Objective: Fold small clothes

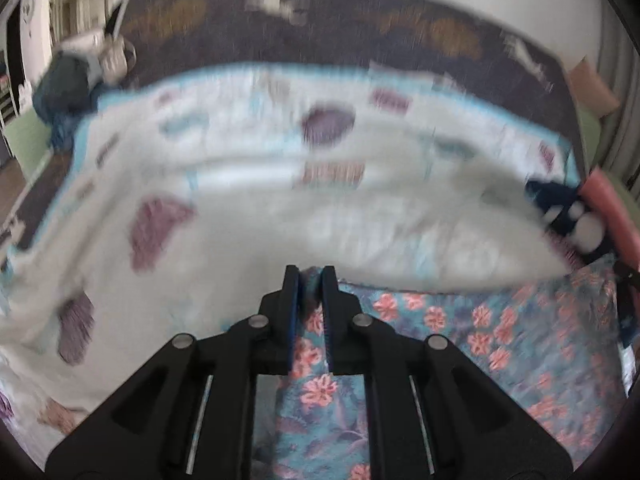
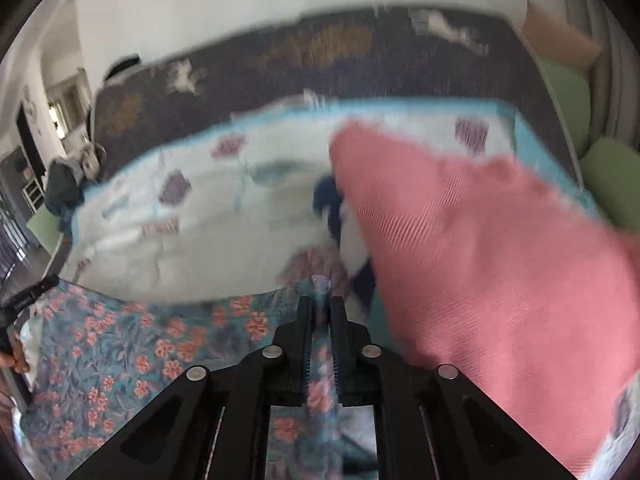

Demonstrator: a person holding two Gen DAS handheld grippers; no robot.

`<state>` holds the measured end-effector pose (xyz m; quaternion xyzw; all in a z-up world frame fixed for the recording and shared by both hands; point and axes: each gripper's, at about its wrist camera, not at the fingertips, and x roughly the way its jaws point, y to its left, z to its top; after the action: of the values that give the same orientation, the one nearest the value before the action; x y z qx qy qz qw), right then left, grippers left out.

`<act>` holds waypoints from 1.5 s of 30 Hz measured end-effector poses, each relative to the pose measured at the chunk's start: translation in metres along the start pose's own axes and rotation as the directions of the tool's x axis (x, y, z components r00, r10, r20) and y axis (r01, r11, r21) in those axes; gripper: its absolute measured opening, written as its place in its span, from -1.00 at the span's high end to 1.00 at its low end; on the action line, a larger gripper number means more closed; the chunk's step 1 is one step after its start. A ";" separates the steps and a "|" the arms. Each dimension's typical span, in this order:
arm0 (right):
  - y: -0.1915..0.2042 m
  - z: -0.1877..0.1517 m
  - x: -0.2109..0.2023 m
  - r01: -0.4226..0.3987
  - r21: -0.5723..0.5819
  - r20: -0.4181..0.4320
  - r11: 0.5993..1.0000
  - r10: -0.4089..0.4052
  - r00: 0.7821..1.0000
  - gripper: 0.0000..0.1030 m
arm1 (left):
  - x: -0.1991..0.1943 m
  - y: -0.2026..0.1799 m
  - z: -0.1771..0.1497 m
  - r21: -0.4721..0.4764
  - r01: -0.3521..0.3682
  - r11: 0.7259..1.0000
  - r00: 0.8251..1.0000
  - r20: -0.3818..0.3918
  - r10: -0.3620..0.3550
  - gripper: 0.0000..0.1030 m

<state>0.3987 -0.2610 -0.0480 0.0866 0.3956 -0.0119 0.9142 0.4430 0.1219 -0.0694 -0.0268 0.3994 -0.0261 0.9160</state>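
A teal garment with pink flowers [image 1: 500, 332] hangs stretched between both grippers, above a white bedspread. My left gripper [image 1: 311, 276] is shut on one edge of it; the cloth runs between the jaws and off to the right. My right gripper [image 2: 321, 304] is shut on the other edge of the floral garment [image 2: 132, 352], which spreads to the left. Both views are motion-blurred.
The white bedspread [image 1: 240, 220] with purple patches and a blue border covers a dark patterned bed [image 1: 360, 28]. A pink cloth [image 2: 500, 260] lies at the right beside a navy and white item [image 2: 330, 204]. Dark clothes [image 1: 64, 88] are piled at the far left. Green cushions [image 2: 608, 172] sit at the right.
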 end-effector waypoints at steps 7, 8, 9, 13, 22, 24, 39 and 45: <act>-0.026 -0.044 -0.054 -0.172 0.106 -0.005 0.979 0.173 0.985 0.56 | -0.053 0.033 -0.046 -0.065 0.066 0.996 0.998 0.027 -0.065 0.03; -0.031 -0.061 -0.074 -0.188 0.110 0.005 0.976 0.188 0.982 0.47 | -0.073 0.040 -0.054 -0.078 0.069 0.995 0.996 0.054 -0.065 -0.06; -0.035 -0.074 -0.089 -0.195 0.117 0.008 0.974 0.195 0.981 0.43 | -0.094 0.048 -0.067 -0.106 0.076 0.991 0.994 0.082 -0.067 -0.18; -0.044 -0.146 -0.136 -0.268 0.200 -0.016 0.942 0.276 0.961 0.42 | -0.148 0.062 -0.124 -0.205 0.216 0.955 0.976 0.075 -0.205 -0.25; -0.024 -0.228 -0.139 -0.399 0.402 -0.083 0.824 0.466 0.881 -0.13 | -0.167 0.041 -0.224 -0.369 0.394 0.841 0.894 -0.058 -0.445 -0.31; -0.024 -0.221 -0.129 -0.419 0.436 -0.054 0.796 0.488 0.871 -0.21 | -0.158 0.047 -0.220 -0.423 0.406 0.810 0.892 -0.009 -0.452 -0.31; -0.032 -0.185 -0.143 -0.432 0.571 0.104 0.698 0.460 0.882 0.85 | -0.195 0.049 -0.210 -0.485 0.461 0.743 0.875 0.108 -0.472 0.85; -0.042 -0.248 -0.218 -0.371 0.523 0.021 0.767 0.424 0.906 0.85 | -0.252 0.041 -0.261 -0.429 0.463 0.776 0.863 0.018 -0.506 0.85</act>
<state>0.0665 -0.2708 -0.0632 0.4103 0.3949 0.0806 0.8180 0.0814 0.1724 -0.0660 -0.3231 0.4198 -0.1760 0.8297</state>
